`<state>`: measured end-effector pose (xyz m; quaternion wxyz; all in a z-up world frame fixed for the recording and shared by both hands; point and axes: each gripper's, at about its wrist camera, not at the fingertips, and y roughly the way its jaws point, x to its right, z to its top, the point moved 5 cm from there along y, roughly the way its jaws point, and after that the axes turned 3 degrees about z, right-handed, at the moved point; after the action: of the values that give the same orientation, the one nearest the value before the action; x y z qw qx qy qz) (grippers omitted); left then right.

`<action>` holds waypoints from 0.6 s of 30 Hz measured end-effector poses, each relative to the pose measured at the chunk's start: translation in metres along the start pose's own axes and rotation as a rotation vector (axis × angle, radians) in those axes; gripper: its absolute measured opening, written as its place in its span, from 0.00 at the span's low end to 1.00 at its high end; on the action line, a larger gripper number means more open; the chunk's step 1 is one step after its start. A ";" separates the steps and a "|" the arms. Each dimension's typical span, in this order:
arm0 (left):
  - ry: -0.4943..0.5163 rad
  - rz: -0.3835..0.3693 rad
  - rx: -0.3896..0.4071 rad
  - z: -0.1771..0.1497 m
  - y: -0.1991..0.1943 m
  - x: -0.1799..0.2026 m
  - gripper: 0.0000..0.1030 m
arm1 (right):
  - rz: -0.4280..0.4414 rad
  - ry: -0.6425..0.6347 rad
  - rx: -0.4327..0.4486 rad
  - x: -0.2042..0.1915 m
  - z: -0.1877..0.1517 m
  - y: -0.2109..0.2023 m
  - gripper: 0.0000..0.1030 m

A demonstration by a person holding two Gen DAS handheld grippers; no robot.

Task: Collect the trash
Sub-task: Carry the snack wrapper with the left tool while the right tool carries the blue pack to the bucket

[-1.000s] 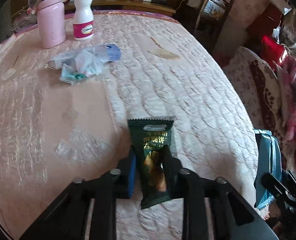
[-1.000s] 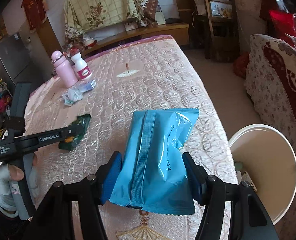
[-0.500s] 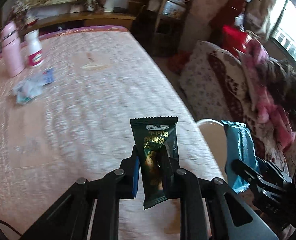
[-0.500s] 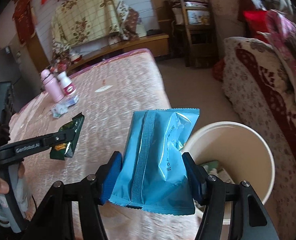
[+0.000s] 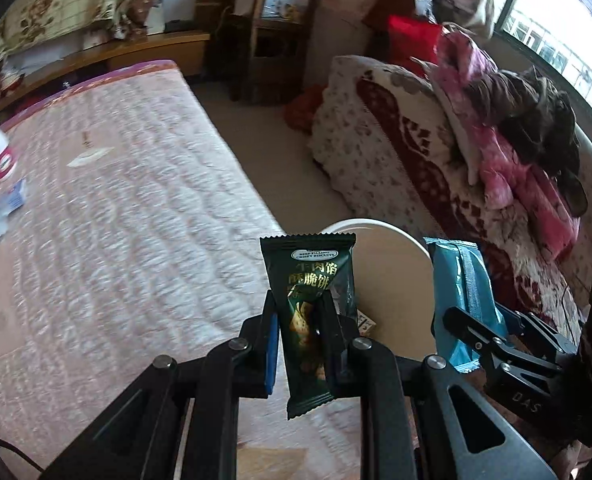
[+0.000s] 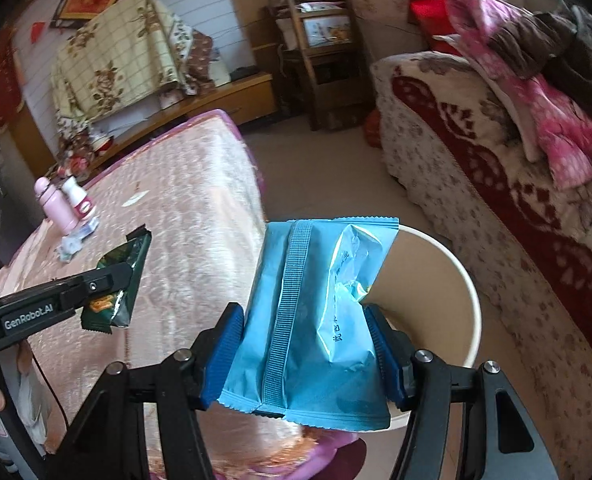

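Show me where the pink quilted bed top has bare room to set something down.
Free: the pink quilted bed top is bare through its middle and along the edge nearest the cream round bin. Crowded: the far left corner, where the pink flask, white red-labelled bottle and crumpled wrappers cluster.

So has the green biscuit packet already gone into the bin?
No, the green biscuit packet is clamped in the left gripper beside the bin.
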<state>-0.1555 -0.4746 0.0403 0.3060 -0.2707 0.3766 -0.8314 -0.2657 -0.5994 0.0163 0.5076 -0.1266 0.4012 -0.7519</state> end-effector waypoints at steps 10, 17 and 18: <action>0.042 -0.050 -0.030 0.004 0.026 0.039 0.18 | -0.071 0.056 -0.018 0.037 -0.005 0.013 0.63; 0.040 -0.071 -0.037 0.005 0.034 0.047 0.18 | -0.102 0.069 -0.037 0.049 -0.006 0.023 0.63; 0.041 -0.074 -0.037 0.005 0.035 0.047 0.18 | -0.105 0.073 -0.037 0.050 -0.006 0.023 0.64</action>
<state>-0.1728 -0.5293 0.0261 0.2622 -0.2729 0.3880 -0.8404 -0.2769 -0.6432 -0.0157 0.4499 -0.1295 0.4261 -0.7741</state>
